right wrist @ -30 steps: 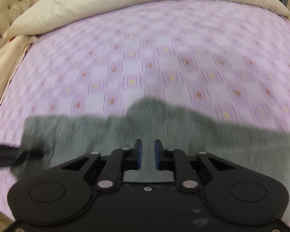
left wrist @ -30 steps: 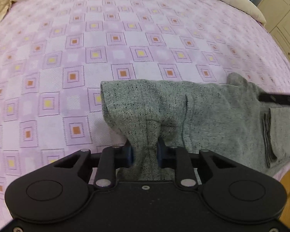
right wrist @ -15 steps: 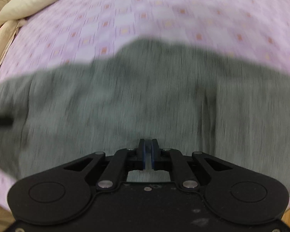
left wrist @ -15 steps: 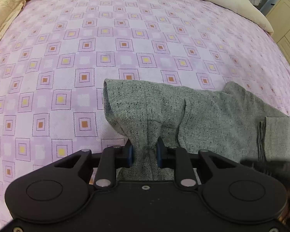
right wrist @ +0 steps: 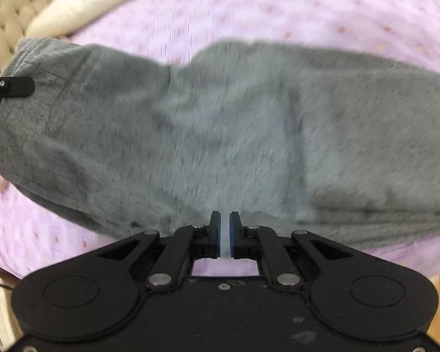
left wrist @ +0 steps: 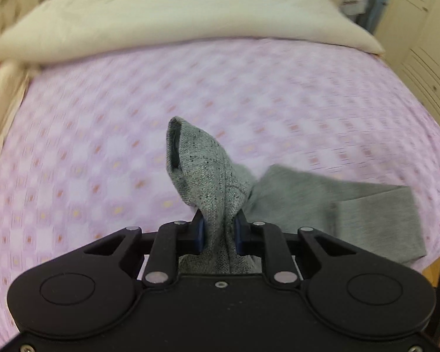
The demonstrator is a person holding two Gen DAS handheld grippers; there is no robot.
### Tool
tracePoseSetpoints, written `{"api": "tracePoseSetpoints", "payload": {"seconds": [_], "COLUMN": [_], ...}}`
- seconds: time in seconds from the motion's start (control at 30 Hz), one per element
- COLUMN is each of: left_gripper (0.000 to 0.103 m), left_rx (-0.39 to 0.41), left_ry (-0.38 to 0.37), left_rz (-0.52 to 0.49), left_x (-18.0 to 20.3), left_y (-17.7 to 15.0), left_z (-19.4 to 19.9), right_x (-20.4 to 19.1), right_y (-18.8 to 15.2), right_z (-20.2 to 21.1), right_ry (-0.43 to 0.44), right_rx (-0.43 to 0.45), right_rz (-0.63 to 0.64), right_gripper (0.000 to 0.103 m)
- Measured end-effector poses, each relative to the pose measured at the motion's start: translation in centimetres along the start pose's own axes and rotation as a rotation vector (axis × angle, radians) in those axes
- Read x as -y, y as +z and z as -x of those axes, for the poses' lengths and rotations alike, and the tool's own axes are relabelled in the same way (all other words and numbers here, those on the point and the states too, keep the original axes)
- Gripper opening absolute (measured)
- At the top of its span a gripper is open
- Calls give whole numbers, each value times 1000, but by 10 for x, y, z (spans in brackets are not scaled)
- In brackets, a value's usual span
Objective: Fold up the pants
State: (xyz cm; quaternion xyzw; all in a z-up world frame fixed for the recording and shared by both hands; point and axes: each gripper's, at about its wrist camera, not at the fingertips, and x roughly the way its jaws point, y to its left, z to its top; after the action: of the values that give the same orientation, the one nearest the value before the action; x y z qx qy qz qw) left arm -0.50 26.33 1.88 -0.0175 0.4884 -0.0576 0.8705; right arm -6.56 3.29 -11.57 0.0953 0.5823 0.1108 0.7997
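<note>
Between the blue pads of the left gripper (left wrist: 219,230): a bunched end of the grey pants (left wrist: 208,187), pinched firm, jaws closed down to the thickness of the cloth. Fabric rising from the pads toward 12 o'clock as a folded peak, lifted off the purple checked bedspread (left wrist: 102,135). Rest of the garment trailing toward 3 o'clock, lying flat on the spread near the bed's edge. Cream duvet (left wrist: 173,20) across the far side at 12 o'clock; pale cabinet doors (left wrist: 419,29) at 2 o'clock.

In the right wrist view: pants (right wrist: 220,129) spread wide across the frame from 9 to 3 o'clock, directly ahead of the right gripper (right wrist: 225,233). Jaws nearly together, a narrow slit left between the pads, only light purple showing through it; nothing seen held. Near hem of the cloth just beyond the fingertips, contact not resolvable. At 9 o'clock, a black finger of the left gripper (right wrist: 13,85) on the raised end of the pants. Tufted headboard (right wrist: 6,29) at 10 o'clock.

Both views smeared by motion blur; bedspread pattern and fabric folds poorly defined. Pants cut off at the right frame edge in the right view.
</note>
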Motion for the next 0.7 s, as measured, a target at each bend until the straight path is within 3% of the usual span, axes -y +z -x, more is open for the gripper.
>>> {"api": "tracePoseSetpoints", "payload": {"seconds": [0.2, 0.33, 0.47, 0.53, 0.7], "left_gripper": [25, 12, 17, 25, 26], "left_rx": [24, 1, -38, -37, -60], "left_ry": [-36, -96, -81, -65, 45], "left_rz": [-88, -117, -189, -210, -219], "left_x": [120, 205, 279, 296, 278], "left_y": [15, 14, 4, -4, -33], "left_z": [-9, -41, -80, -86, -83], "right_x": [58, 103, 147, 166, 200], "right_y": [7, 9, 5, 3, 6], "right_z": [40, 57, 71, 76, 92], "right_ry": [24, 17, -10, -29, -53], "right_rx": [75, 95, 96, 89, 97], "right_rz": [-42, -91, -114, -118, -80], "right_gripper": [8, 8, 11, 12, 26]}}
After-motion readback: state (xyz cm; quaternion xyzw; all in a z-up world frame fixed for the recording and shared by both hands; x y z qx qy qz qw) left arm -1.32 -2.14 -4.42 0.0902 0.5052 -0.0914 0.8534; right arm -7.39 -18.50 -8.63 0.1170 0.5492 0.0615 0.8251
